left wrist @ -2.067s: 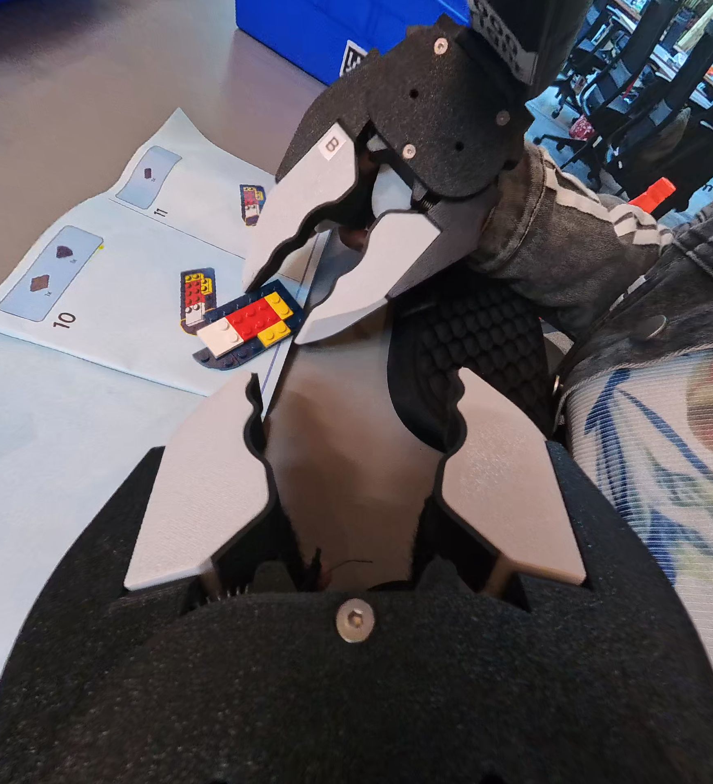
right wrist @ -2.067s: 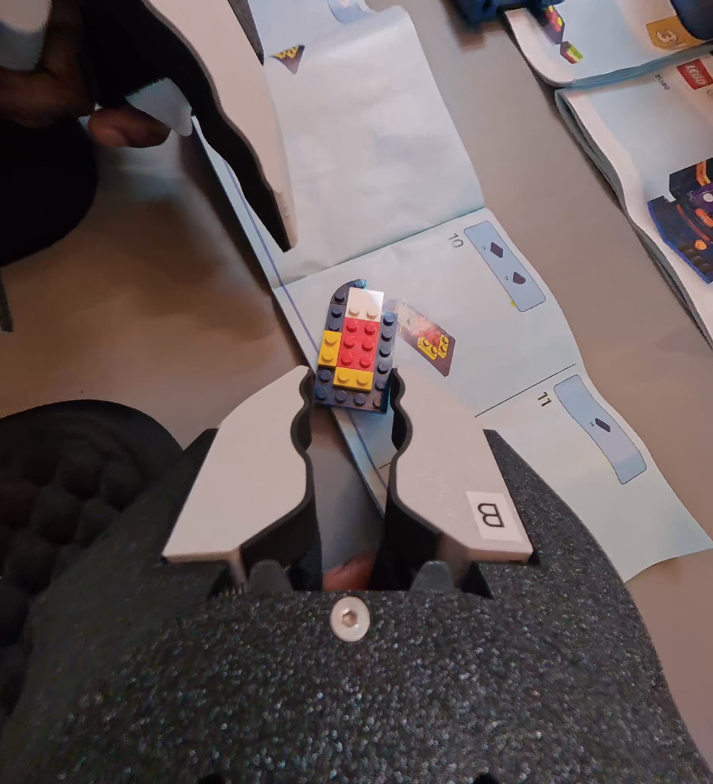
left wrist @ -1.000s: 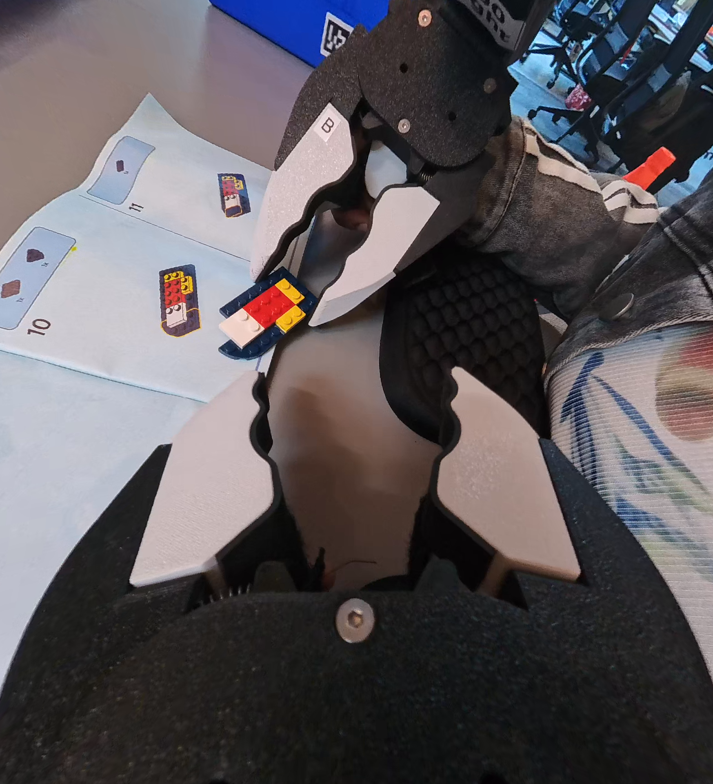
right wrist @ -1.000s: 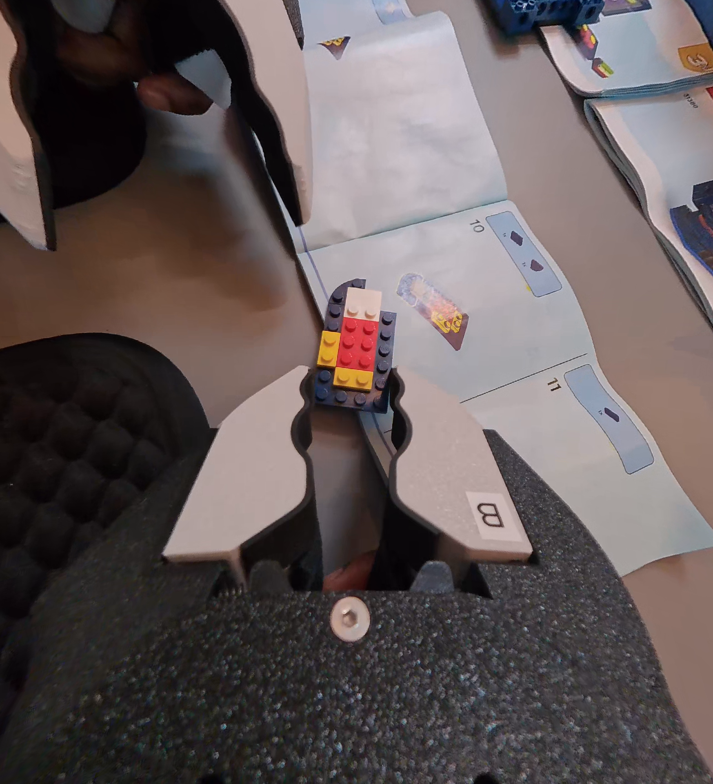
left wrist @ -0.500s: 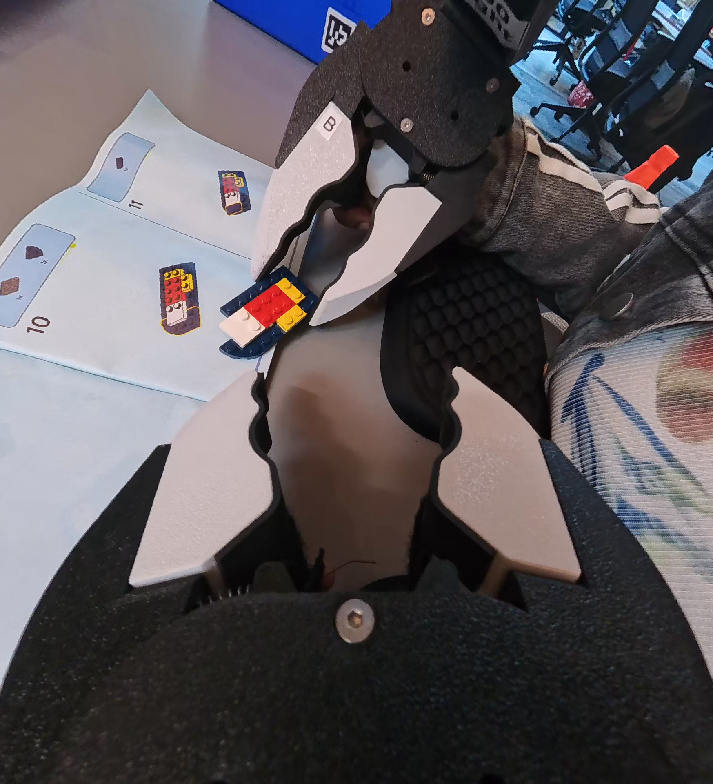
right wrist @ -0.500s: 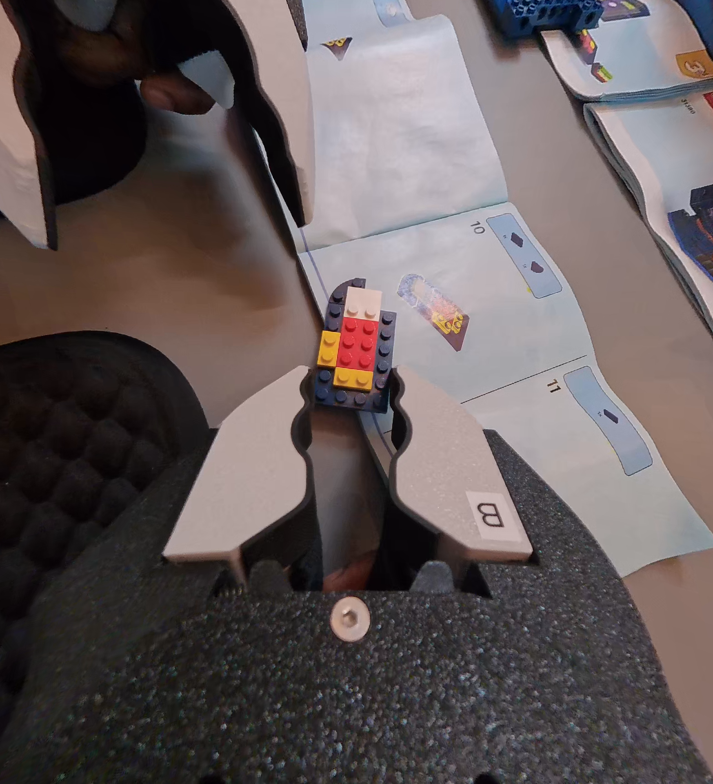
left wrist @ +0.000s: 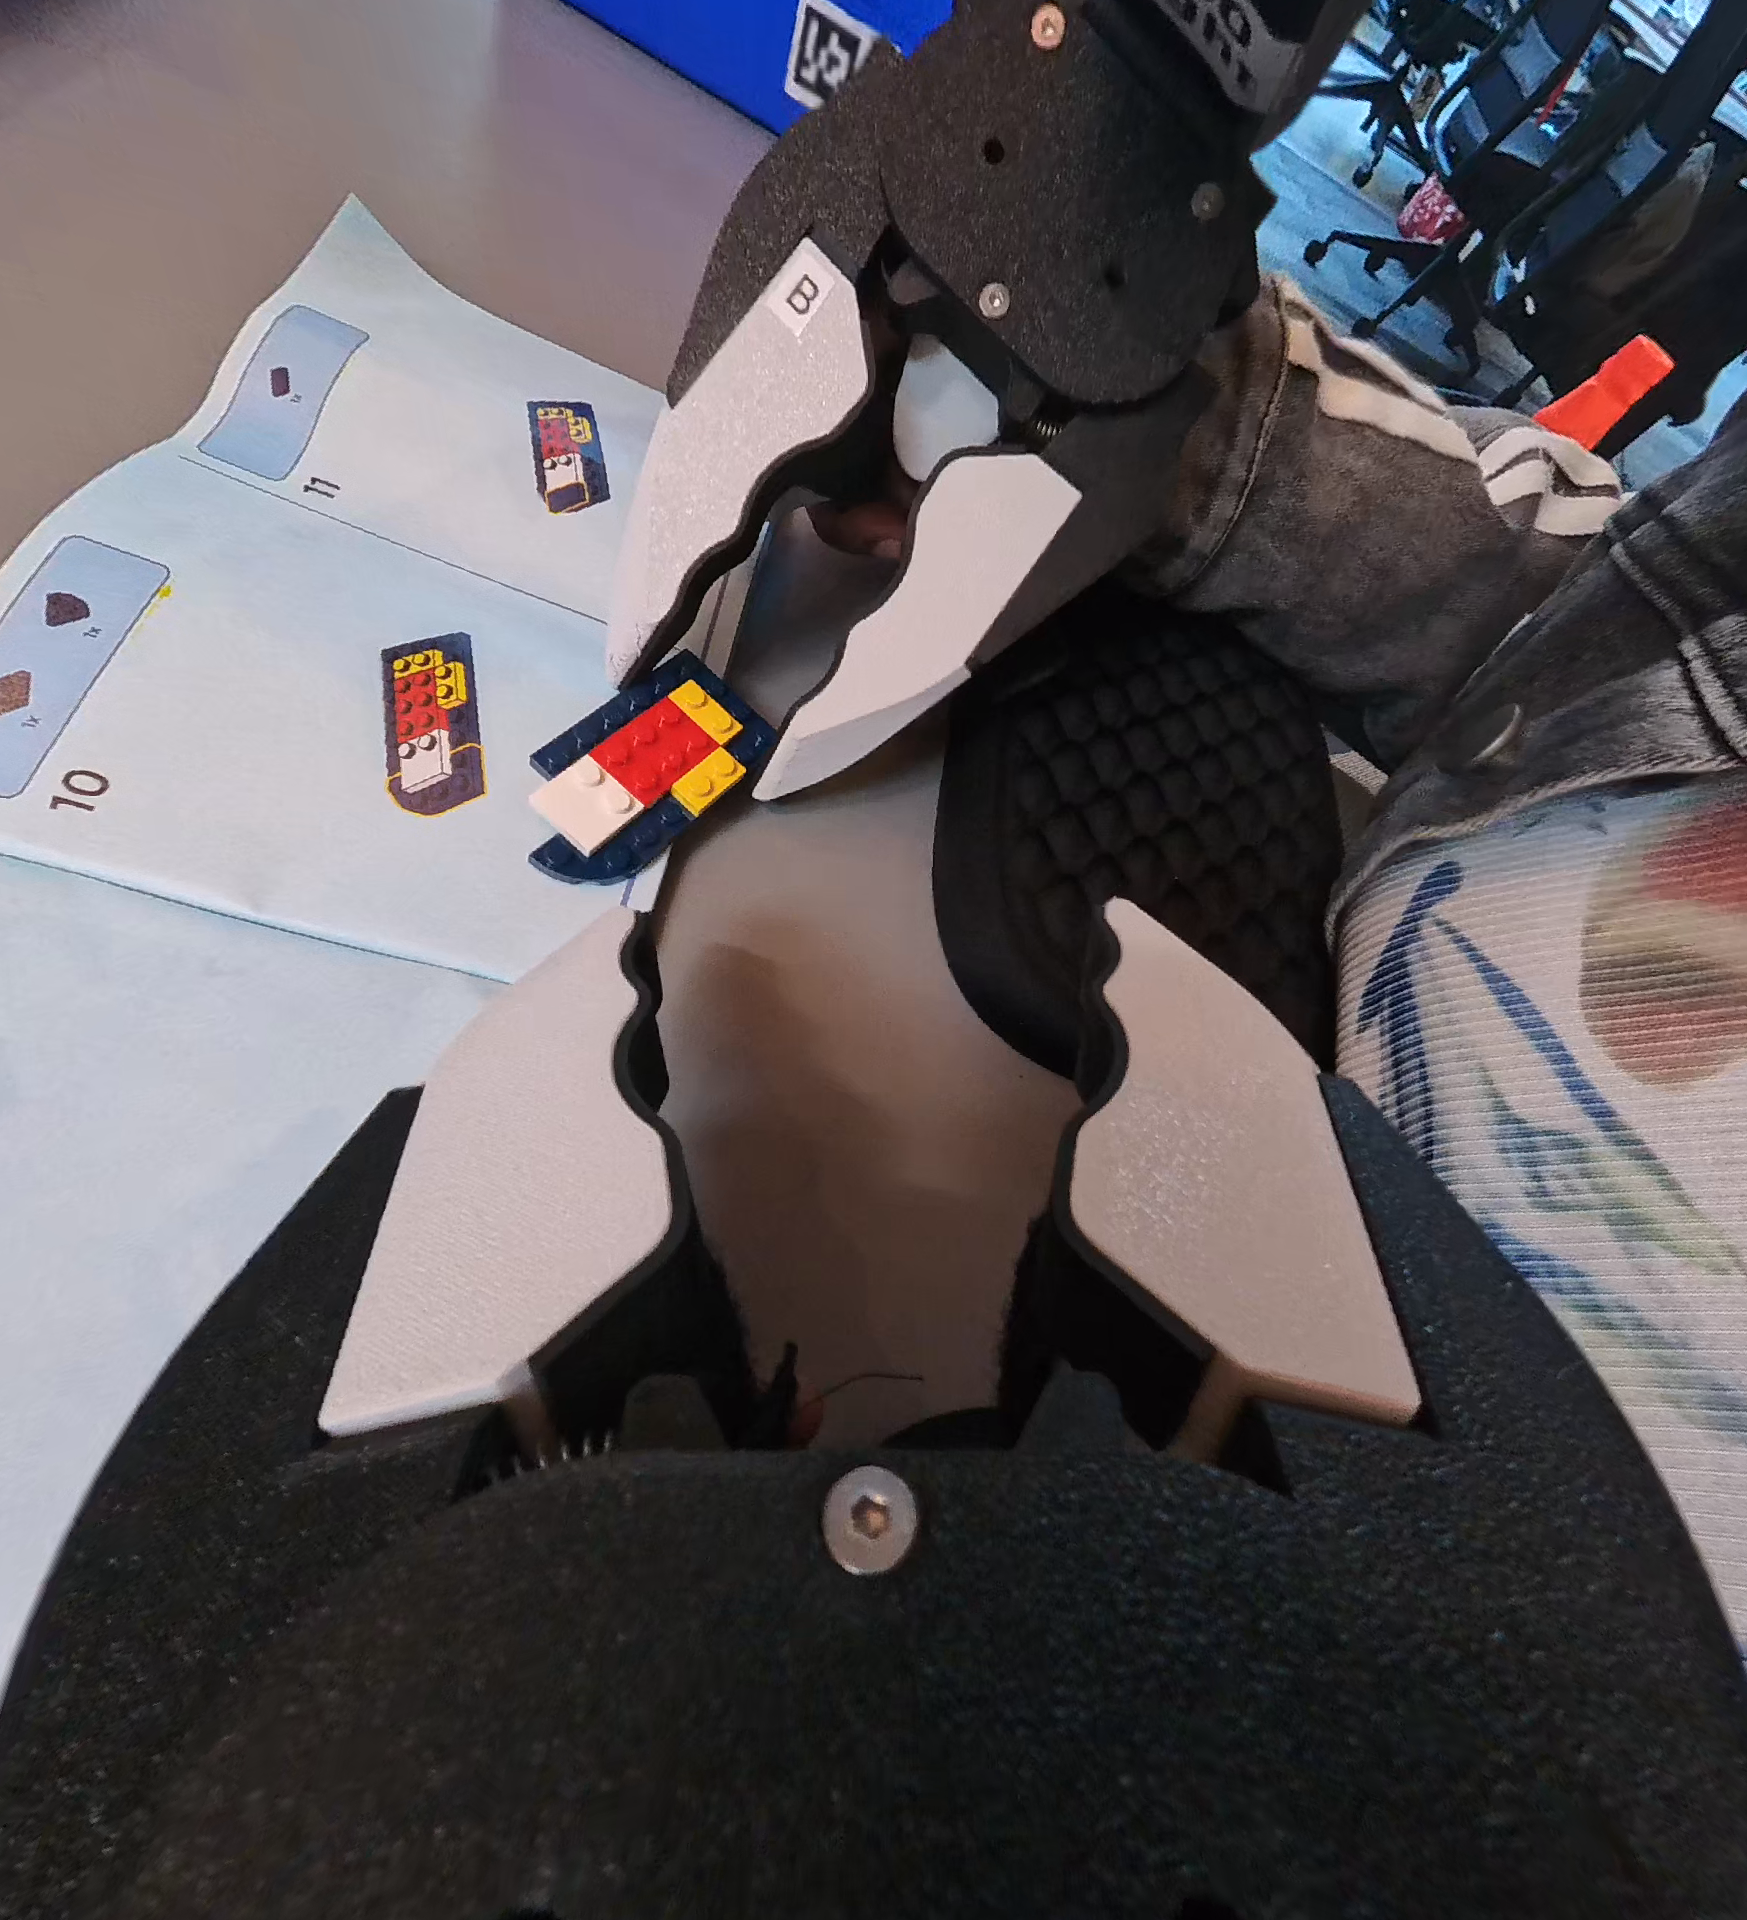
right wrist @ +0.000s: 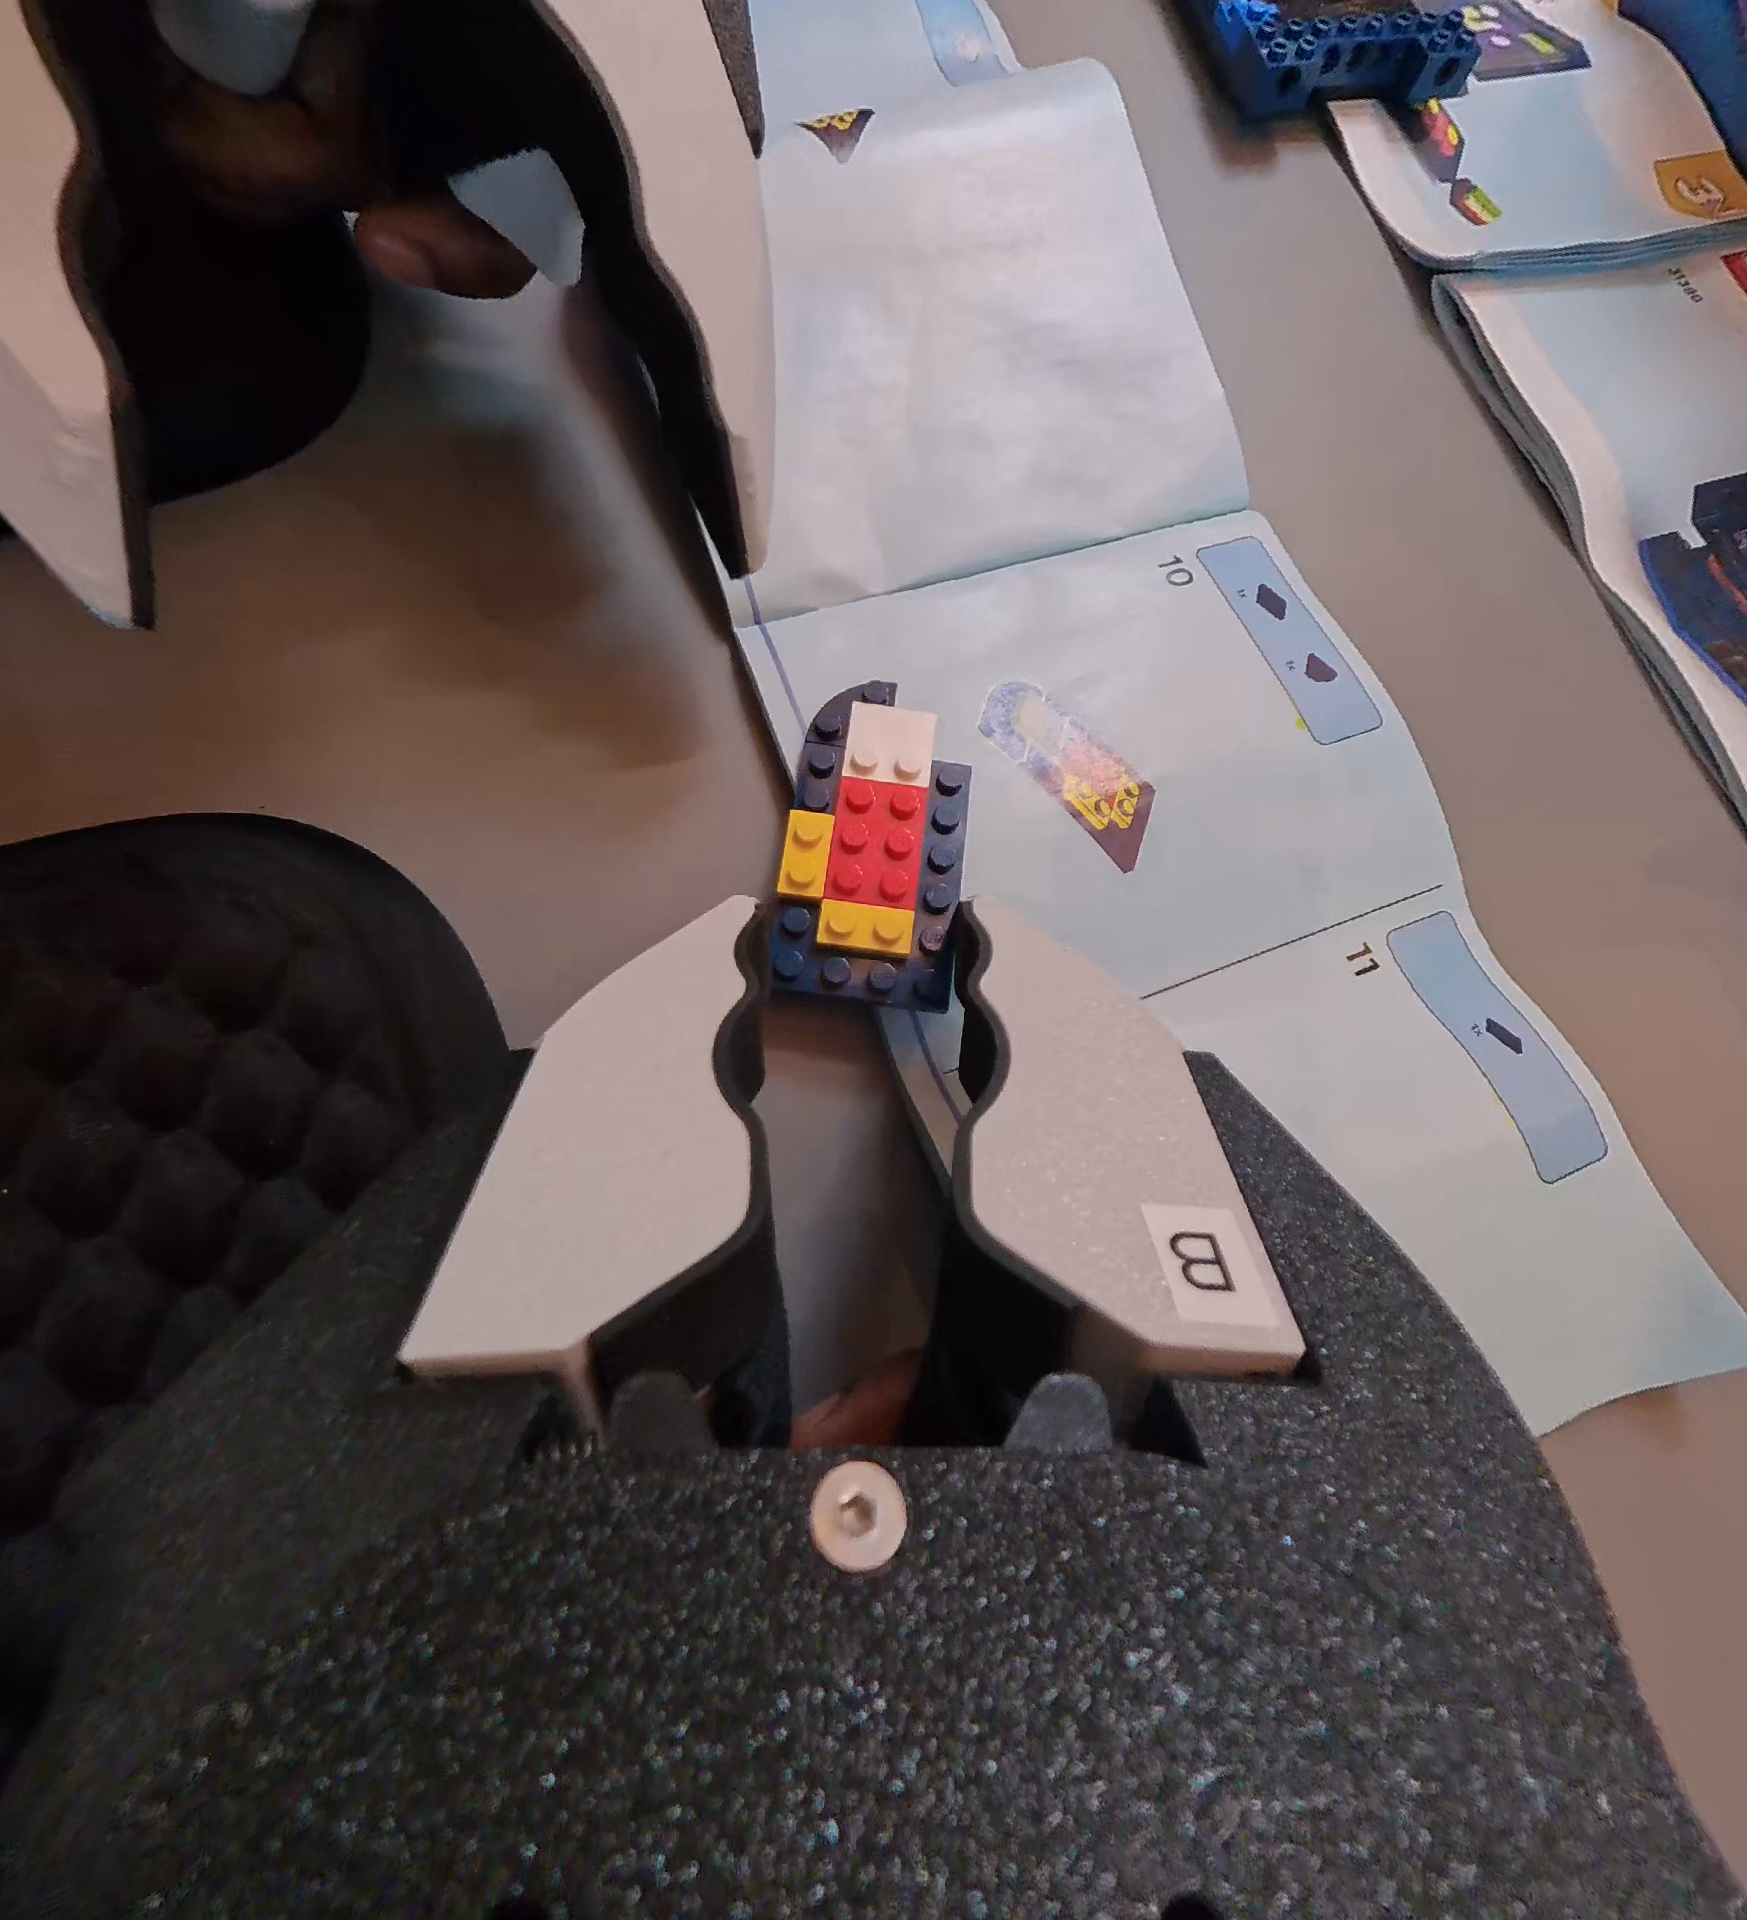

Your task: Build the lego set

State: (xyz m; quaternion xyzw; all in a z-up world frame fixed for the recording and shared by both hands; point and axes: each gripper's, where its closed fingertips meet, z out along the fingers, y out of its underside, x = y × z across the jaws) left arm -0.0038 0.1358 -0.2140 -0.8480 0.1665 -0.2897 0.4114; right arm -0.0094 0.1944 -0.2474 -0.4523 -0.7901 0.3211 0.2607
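My right gripper [right wrist: 861,914] is shut on the near end of a small brick assembly [right wrist: 874,831]. It is a dark blue plate topped with red, yellow and white bricks. The assembly hangs tilted just above the edge of an open light blue instruction booklet [right wrist: 1160,831]. In the left wrist view the right gripper [left wrist: 708,727] pinches the same assembly [left wrist: 640,758] from both sides. My left gripper [left wrist: 869,914] is open and empty over bare grey table, a short way from the assembly. It also shows in the right wrist view [right wrist: 433,592] at the upper left.
A black bumpy pad [left wrist: 1139,810] lies beside both grippers. More booklets [right wrist: 1627,416] and a blue brick structure [right wrist: 1347,52] lie at the far right. A blue box [left wrist: 723,31] stands behind. A person's denim sleeve [left wrist: 1368,540] and patterned shirt fill the right side. There is about 7 cm between the tips of the two grippers.
Two seconds ago the assembly lay flat on the page between the right fingers. It has since been raised and tilted in their grasp. Over the last half second almost nothing has moved.
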